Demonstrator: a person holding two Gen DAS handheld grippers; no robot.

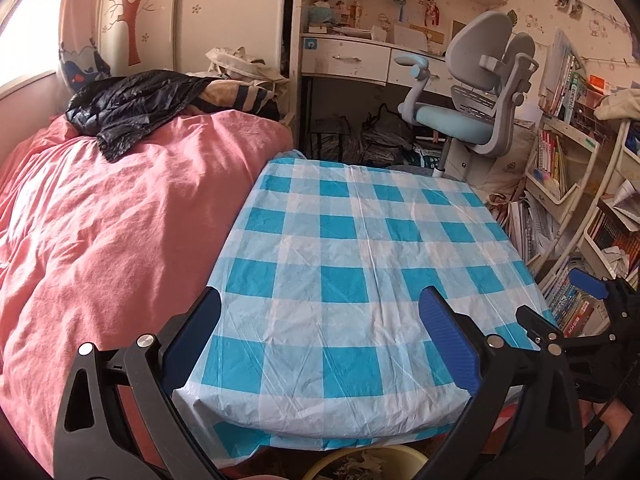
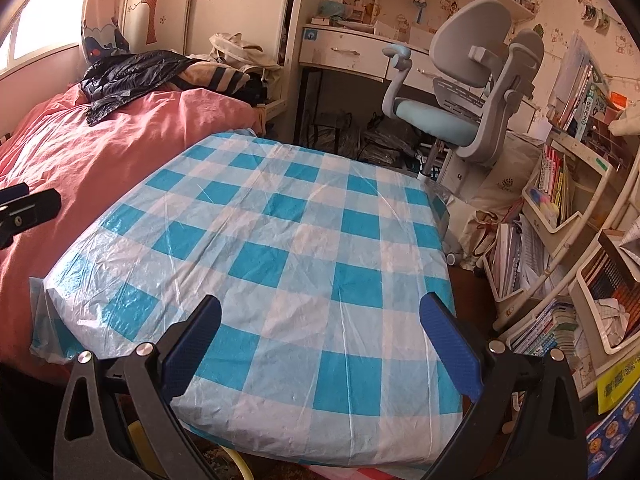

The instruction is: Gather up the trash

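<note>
A table under a blue-and-white checked plastic cloth (image 1: 360,248) fills the middle of both views (image 2: 288,256). No loose trash shows on it. My left gripper (image 1: 320,300) is open and empty above the table's near edge. My right gripper (image 2: 320,308) is open and empty, also over the near edge. The right gripper shows at the right of the left wrist view (image 1: 592,312); the left gripper's tip shows at the left edge of the right wrist view (image 2: 24,208). A yellowish bin (image 1: 360,464) with crumpled scraps sits below the table's front edge.
A bed with a pink quilt (image 1: 120,220) lies against the table's left side, a black jacket (image 1: 132,108) on it. A grey and blue desk chair (image 1: 480,100) stands behind the table by a desk (image 1: 344,56). Shelves packed with books (image 1: 568,200) stand at the right.
</note>
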